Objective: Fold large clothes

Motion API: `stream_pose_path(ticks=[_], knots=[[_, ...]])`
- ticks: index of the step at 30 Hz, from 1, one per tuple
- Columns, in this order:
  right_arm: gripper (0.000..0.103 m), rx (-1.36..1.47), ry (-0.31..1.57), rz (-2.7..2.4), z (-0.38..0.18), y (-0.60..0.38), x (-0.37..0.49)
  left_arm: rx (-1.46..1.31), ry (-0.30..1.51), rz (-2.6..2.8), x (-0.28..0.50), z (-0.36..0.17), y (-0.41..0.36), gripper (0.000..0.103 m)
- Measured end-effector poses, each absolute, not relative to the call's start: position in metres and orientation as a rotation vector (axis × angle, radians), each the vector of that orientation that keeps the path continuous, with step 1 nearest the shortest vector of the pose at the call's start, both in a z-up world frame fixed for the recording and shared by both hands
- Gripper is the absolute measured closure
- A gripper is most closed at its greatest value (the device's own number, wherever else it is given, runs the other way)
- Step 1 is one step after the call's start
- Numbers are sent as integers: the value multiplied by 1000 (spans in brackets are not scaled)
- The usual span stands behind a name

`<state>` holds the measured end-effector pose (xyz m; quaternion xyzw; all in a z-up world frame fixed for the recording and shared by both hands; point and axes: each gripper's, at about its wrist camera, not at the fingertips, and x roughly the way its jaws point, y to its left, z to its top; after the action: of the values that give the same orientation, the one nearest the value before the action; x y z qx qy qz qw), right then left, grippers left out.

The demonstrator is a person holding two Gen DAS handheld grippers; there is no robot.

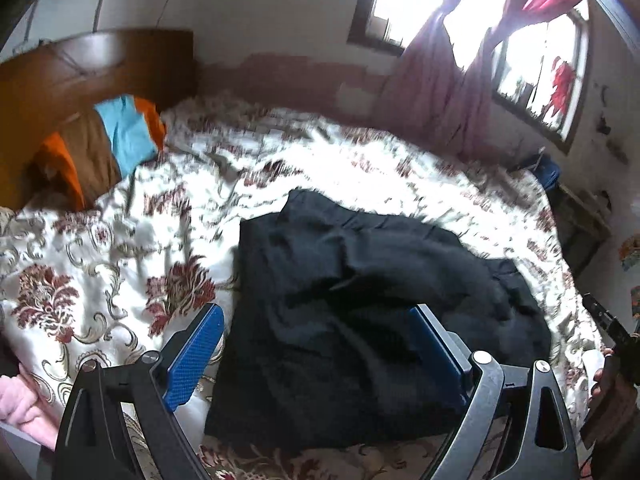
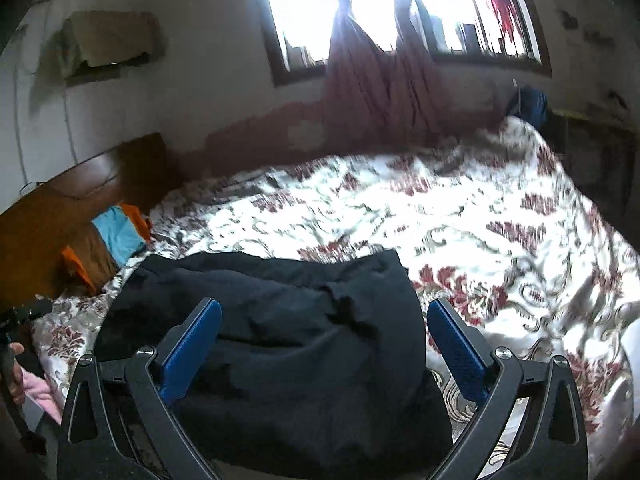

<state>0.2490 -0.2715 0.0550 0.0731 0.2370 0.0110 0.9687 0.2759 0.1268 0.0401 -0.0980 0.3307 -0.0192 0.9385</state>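
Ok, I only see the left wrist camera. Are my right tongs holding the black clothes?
Observer: No. The right tongs are open, with nothing pinched. The black garment lies loose on the flowered bedcover beneath them.
Operator: Is anything hanging on the wall?
Observer: Yes, a brownish flat thing is high on the wall. It is too blurred to tell what it is.
Operator: Can you see my left hand?
Observer: Just at the picture's left edge: the left hand is wrapped around a dark handle.
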Motion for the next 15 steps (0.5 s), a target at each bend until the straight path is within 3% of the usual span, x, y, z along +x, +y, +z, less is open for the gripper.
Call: stream_pose_path(ticks=[13,15], knots=[[2,77,313,96,94,-223,163,-175,511,-70,195,84,90,10],[2,72,298,109,96,-217,148,-174,474,-64,176,87,83,5]])
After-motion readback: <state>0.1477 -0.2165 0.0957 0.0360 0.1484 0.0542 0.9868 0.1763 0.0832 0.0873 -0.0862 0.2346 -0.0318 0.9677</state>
